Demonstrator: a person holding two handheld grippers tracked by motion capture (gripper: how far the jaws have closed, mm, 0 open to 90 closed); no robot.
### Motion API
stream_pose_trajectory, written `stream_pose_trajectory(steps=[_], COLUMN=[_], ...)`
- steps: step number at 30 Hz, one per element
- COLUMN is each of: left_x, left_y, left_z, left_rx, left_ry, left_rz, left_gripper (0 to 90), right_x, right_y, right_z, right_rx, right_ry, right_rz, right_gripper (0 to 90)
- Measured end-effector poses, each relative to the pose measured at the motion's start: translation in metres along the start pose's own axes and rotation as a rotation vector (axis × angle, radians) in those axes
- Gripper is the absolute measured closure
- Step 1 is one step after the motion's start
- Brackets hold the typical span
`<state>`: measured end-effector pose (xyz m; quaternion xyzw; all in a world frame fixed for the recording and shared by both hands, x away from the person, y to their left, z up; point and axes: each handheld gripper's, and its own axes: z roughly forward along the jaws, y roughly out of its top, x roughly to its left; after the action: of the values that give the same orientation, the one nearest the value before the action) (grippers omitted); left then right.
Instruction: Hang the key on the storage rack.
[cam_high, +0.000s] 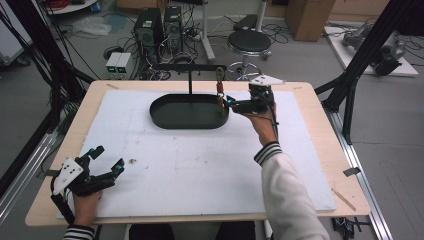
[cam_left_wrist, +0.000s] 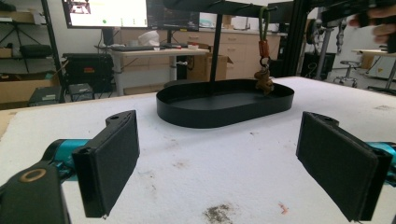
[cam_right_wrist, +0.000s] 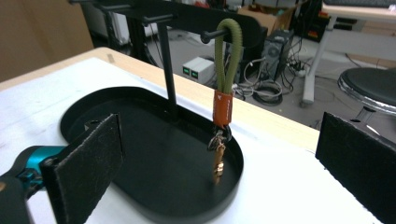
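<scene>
Just beside the tray's (cam_high: 165, 117) rim, keychain (cam_right_wrist: 223, 109) hangs free between wide jaws

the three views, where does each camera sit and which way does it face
High view: above the person's side, looking forward and down on the table; both forearms, the left gripper and the right gripper show.
Left gripper view: rides low over the white mat, facing the black tray; its own open fingers show.
Right gripper view: close beside the tray, looking at the keychain hung on the stand's peg; its open fingers show.
Shared: all three show the tray, stand and keychain.
</scene>
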<state>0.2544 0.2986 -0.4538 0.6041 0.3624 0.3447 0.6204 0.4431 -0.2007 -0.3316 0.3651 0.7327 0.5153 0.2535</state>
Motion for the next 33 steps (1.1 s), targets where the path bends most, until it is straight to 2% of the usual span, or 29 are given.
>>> stream_pose_trajectory(steps=[5, 8, 11, 13, 15, 20, 24, 27, 31, 33], left_x=[0.0, 0.0, 0.001, 0.0, 0.0, 0.0, -0.001, -0.001, -0.001, -0.001], left_y=[0.0, 0.0, 0.0, 0.0, 0.0, 0.0, 0.0, 0.0, 0.0, 0.0], left_z=[0.0, 0.0, 0.001, 0.001, 0.001, 0.001, 0.0, 0.001, 0.001, 0.0], left_rx=[0.001, 0.004, 0.006, 0.004, 0.006, 0.005, 0.007, 0.007, 0.007, 0.005], left_ry=[0.002, 0.003, 0.003, 0.004, 0.003, 0.005, 0.007, 0.009, 0.009, 0.007], left_rz=[-0.004, -0.002, -0.007, -0.001, 0.002, 0.003, 0.008, 0.007, 0.006, 0.008], left_gripper=[13.8, 13.8, 13.8, 13.8, 13.8, 13.8, 13.8, 13.8, 13.8, 13.8], right_x=[-0.005, -0.008, -0.009, -0.009, -0.011, -0.018, -0.02, -0.019, -0.02, -0.019], right_y=[-0.028, -0.049, -0.071, -0.085, -0.1, -0.131, -0.148, -0.159, -0.173, -0.176], right_z=[-0.046, -0.072, -0.093, -0.105, -0.114, -0.13, -0.137, -0.138, -0.136, -0.137], right_rx=[-0.059, -0.087, -0.133, -0.156, -0.183, -0.235, -0.279, -0.291, -0.281, -0.283], right_ry=[0.043, 0.064, 0.073, 0.061, 0.056, 0.025, -0.004, -0.025, -0.01, -0.012], right_rz=[-0.011, -0.001, 0.0, -0.015, -0.008, 0.01, 0.002, -0.001, 0.023, 0.016], right_gripper=[0.3, 0.3, 0.4, 0.4, 0.4, 0.4, 0.4, 0.3, 0.4, 0.4])
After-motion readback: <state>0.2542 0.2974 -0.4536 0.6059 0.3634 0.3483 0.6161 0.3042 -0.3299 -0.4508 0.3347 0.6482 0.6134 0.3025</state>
